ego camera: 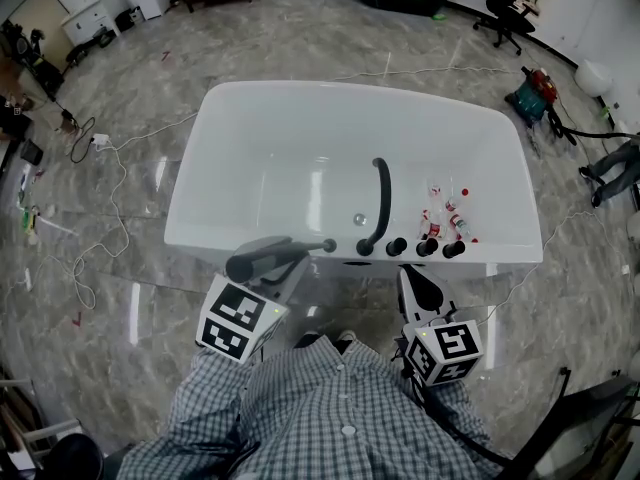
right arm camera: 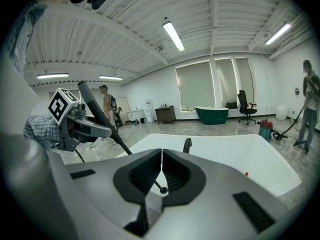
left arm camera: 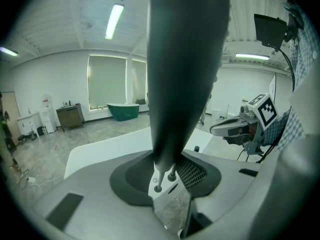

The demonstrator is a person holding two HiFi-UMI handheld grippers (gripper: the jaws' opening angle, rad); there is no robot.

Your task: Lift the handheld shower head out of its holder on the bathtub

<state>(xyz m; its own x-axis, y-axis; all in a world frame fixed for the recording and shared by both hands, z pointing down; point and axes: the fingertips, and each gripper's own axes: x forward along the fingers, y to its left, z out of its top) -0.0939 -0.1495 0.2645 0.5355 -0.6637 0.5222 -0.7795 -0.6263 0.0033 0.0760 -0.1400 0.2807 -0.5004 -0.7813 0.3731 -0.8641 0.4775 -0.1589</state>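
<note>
Finds shower head [left arm camera: 185, 74] clamped between the jaws of the left gripper [ego camera: 284, 264], at the near rim of the bathtub [ego camera: 300, 96], left of the black knobs [ego camera: 426, 248]. Loses its upper end past the left gripper view's edge; sees full length only from head view. Finds right gripper [right arm camera: 161, 171] closed on nothing. Cannot identify small red-and-white items [ego camera: 447, 216] in tub.
</note>
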